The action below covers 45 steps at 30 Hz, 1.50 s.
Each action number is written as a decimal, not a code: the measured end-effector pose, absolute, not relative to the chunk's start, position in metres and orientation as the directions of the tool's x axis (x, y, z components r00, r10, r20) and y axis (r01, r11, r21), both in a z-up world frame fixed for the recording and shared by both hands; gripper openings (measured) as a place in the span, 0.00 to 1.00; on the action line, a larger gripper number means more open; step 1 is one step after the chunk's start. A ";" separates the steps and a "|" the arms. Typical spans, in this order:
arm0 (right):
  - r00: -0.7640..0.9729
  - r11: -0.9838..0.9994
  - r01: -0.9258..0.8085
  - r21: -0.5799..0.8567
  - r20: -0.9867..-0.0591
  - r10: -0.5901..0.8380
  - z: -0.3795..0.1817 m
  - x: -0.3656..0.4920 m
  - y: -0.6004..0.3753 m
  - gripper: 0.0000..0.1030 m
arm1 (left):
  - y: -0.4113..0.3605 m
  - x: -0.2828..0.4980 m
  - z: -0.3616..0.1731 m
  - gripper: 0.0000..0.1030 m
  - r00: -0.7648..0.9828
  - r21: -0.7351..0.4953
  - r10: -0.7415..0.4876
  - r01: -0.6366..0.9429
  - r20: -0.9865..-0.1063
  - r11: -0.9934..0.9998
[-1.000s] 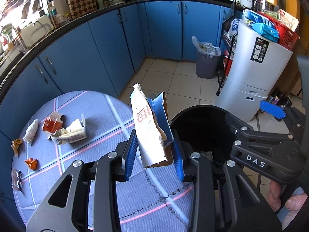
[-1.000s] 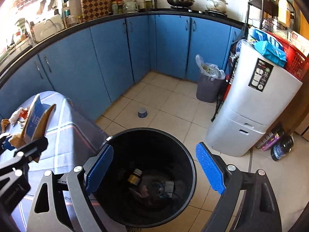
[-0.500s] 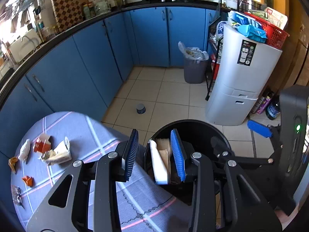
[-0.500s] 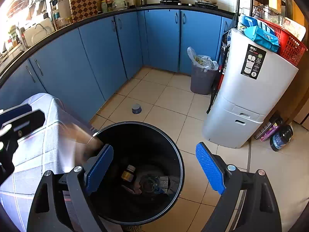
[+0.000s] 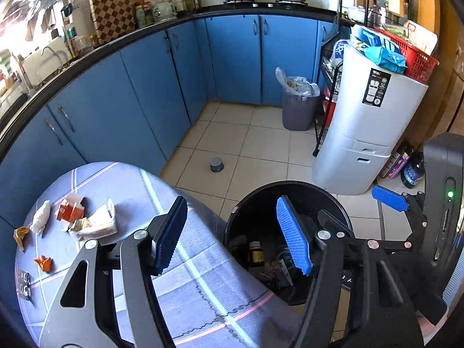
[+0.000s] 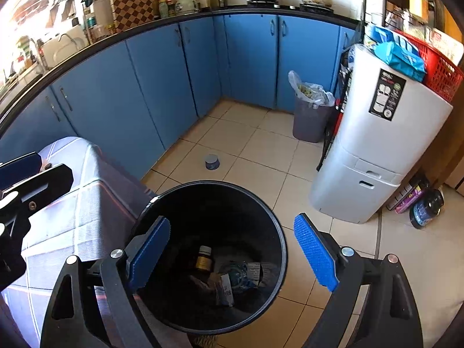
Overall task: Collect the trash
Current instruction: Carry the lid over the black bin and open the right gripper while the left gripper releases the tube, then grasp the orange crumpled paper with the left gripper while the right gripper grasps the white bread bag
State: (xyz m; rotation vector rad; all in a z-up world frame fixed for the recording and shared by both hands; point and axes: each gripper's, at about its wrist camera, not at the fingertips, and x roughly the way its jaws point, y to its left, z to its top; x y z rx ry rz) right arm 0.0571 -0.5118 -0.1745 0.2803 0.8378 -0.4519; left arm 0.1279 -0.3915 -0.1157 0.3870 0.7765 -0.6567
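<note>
The left gripper (image 5: 235,232) hangs over the spot where the surface (image 5: 203,284) meets the black trash bin (image 5: 316,187). Its jaws are opening, and nothing is between them. The right gripper (image 6: 232,252) hangs over the same bin with its jaws wide apart and empty. Down in the bin lie a small brown bottle (image 6: 204,259) and torn wrappers (image 6: 226,288). More trash sits near the far left edge of the surface: a crumpled paper (image 5: 97,224), a red carton (image 5: 68,210) and a white wad (image 5: 40,217).
</note>
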 end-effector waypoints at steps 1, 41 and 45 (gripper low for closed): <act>0.586 0.874 0.483 0.059 -0.763 -0.273 -0.173 0.058 -0.508 0.83 | -0.387 0.129 -0.115 0.63 0.535 0.082 -0.396 0.665 -0.746 0.743; 0.585 0.993 0.101 -0.055 -0.804 -0.104 -0.181 0.213 -0.277 0.83 | -0.096 0.242 -0.170 0.83 0.588 -0.027 -0.140 0.196 -0.797 0.980; 0.576 0.995 0.069 -0.071 -0.812 -0.097 -0.190 0.236 -0.259 0.83 | -0.075 0.263 -0.188 0.83 0.561 -0.038 -0.126 0.167 -0.818 0.985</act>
